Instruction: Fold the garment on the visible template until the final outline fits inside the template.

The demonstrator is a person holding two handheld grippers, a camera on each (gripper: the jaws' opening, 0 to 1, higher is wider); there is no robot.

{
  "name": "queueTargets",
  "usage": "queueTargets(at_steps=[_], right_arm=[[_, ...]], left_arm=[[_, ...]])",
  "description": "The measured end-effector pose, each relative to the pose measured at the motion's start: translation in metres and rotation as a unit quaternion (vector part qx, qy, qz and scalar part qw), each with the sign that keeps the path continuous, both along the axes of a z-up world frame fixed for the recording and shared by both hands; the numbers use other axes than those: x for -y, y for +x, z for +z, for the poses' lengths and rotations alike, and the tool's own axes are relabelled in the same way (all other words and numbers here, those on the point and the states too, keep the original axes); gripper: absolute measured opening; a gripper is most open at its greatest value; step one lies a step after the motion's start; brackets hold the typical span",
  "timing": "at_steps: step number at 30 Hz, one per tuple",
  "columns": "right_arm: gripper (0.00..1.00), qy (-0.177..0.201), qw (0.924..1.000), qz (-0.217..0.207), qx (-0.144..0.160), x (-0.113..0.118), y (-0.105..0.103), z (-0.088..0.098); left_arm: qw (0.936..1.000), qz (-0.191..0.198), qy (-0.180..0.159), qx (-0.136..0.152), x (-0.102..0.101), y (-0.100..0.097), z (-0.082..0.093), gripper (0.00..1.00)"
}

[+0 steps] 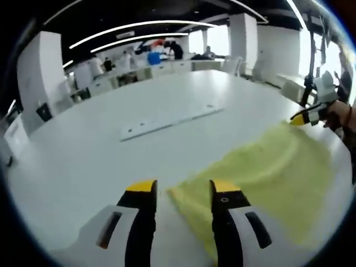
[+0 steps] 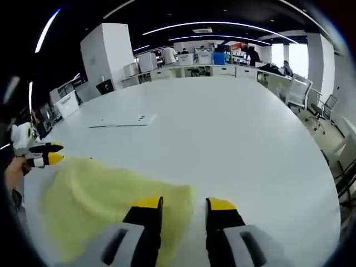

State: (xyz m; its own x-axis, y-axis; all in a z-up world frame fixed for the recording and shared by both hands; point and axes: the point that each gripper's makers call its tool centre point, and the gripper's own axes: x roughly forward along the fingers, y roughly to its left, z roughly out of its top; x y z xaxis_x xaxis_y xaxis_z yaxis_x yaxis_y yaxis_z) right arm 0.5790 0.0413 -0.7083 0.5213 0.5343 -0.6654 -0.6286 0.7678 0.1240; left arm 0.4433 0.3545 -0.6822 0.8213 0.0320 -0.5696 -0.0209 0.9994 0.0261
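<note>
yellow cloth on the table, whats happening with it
A person is working a yellow garment on a white table with two handheld grippers. The left gripper and the right gripper each hang over a different edge of the cloth with jaws apart, gripping nothing. The garment lies loosely spread, not yet neatly folded. A flat white panel sits farther back on the table, apart from the cloth.

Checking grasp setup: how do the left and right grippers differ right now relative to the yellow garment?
Left gripper straddles a garment corner, cloth edge between its jaws. Right gripper has the garment's edge under one jaw; the other is over bare table. Both are open, yellow-tipped, at opposite ends.
</note>
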Motion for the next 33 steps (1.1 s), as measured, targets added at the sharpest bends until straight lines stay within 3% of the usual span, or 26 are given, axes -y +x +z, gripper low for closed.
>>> queueTargets(at_steps=[8, 13, 24, 33], right_arm=[[0.45, -0.002, 0.9993, 0.036, -0.010, 0.000, -0.030, 0.013], [0.55, 0.002, 0.9981, 0.059, -0.020, 0.001, -0.052, 0.017], [0.56, 0.005, 0.9952, 0.090, -0.039, 0.018, -0.096, 0.021], [0.49, 0.004, 0.9911, 0.122, -0.053, 0.032, -0.126, 0.021]], left_arm=[[0.9999, -0.006, -0.011, -0.004, 0.006, -0.028, 0.005, 0.60], [0.9996, -0.016, -0.019, -0.011, 0.013, -0.047, 0.005, 0.68], [0.9976, -0.051, -0.032, -0.034, 0.031, -0.081, 0.000, 0.69], [0.9955, -0.077, -0.032, -0.046, 0.040, -0.108, -0.006, 0.63]])
